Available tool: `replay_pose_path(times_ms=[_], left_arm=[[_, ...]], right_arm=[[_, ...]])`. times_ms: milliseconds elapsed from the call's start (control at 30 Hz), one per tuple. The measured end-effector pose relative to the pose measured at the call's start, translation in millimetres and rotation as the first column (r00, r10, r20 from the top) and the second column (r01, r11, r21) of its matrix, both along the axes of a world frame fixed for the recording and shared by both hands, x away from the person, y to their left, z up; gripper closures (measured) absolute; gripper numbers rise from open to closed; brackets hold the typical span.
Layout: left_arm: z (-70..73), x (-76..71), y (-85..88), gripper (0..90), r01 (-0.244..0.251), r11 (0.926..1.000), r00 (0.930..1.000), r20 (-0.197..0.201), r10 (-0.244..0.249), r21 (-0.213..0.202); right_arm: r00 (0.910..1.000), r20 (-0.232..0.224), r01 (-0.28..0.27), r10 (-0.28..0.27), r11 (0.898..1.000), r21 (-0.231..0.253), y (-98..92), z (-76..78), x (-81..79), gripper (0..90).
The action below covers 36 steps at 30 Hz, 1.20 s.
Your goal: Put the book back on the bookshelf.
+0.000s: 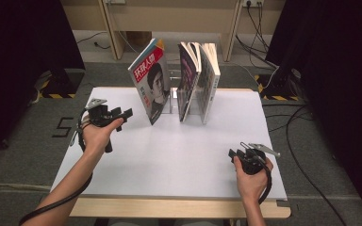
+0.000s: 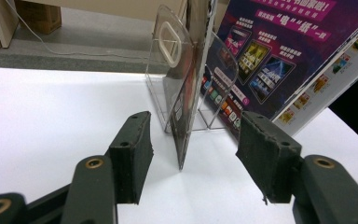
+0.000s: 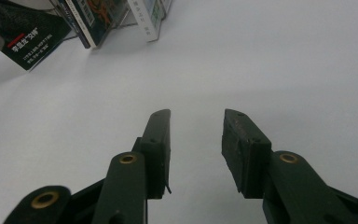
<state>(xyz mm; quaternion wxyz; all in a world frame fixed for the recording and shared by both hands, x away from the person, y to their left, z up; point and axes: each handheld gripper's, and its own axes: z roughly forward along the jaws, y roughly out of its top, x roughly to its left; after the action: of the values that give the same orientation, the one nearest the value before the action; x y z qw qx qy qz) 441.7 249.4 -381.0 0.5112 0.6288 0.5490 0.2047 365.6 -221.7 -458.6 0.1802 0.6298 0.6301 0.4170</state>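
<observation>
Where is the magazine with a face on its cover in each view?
High view: magazine, upper middle, leaning, leftmost of the row.
Left gripper view: probably the edge-on magazine at centre.
Right gripper view: magazine's dark corner, top left.
Shared landmark: the white table.

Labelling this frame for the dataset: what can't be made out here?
- Clear plastic book stand: high view, mostly hidden behind the leaning magazine with a face on its cover.
- Upright paperback books: high view, titles too small; right gripper view, cut off by the top edge.
- Purple advert page: left gripper view, cut off at top and right.
</observation>
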Motion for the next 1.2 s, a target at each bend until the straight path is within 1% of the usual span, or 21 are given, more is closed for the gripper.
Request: replay_pose_path(times_ms=[133, 467, 600, 633, 733, 833, 1100, 1200], left_arm=[[-3.7, -4.1, 2.5, 43.8, 0.003, 1.0, 1.0, -0.009, -0.003, -0.007], [-11.8, -14.6, 8.5, 43.8, 0.008, 1.0, 0.9997, -0.022, -0.009, -0.003], [-14.4, -18.5, 10.8, 43.8, 0.009, 1.0, 0.9997, -0.022, -0.009, -0.001], [-14.7, -19.1, 11.1, 43.8, 0.009, 1.0, 0.9997, -0.021, -0.009, -0.001], [-15.1, -21.6, 12.9, 43.8, 0.01, 1.0, 0.9998, -0.018, -0.009, 0.001], [-16.3, -23.6, 14.5, 43.8, 0.006, 1.0, 0.9998, -0.019, -0.006, -0.001], [-21.3, -29.9, 19.8, 43.7, 0.002, 1.0, 0.9997, -0.026, -0.002, 0.001], [-24.2, -34.5, 23.9, 43.7, 0.0, 1.0, 0.9996, -0.029, 0.0, 0.002]], right_arm=[[1.0, 0.002, -0.001, 0.001, 1.0, -0.002, 0.0, -0.2, 0.1, 62.6], [1.0, 0.0, 0.0, 0.0, 1.0, -0.002, 0.6, 0.2, -0.3, 62.6], [1.0, -0.005, 0.004, -0.004, 1.0, 0.002, 1.1, 0.5, -0.8, 62.7], [1.0, -0.001, 0.002, -0.002, 1.0, -0.005, 0.7, 0.5, -0.6, 62.6], [1.0, 0.0, 0.002, -0.002, 1.0, -0.007, 0.5, 0.5, -0.5, 62.7], [1.0, -0.001, 0.0, 0.0, 1.0, -0.001, 0.9, 0.5, -0.6, 62.6], [1.0, -0.002, 0.003, -0.003, 1.0, 0.001, 0.9, 0.8, -1.0, 62.6], [1.0, 0.001, 0.002, -0.002, 1.0, -0.002, 0.9, 0.7, -0.8, 62.7]])
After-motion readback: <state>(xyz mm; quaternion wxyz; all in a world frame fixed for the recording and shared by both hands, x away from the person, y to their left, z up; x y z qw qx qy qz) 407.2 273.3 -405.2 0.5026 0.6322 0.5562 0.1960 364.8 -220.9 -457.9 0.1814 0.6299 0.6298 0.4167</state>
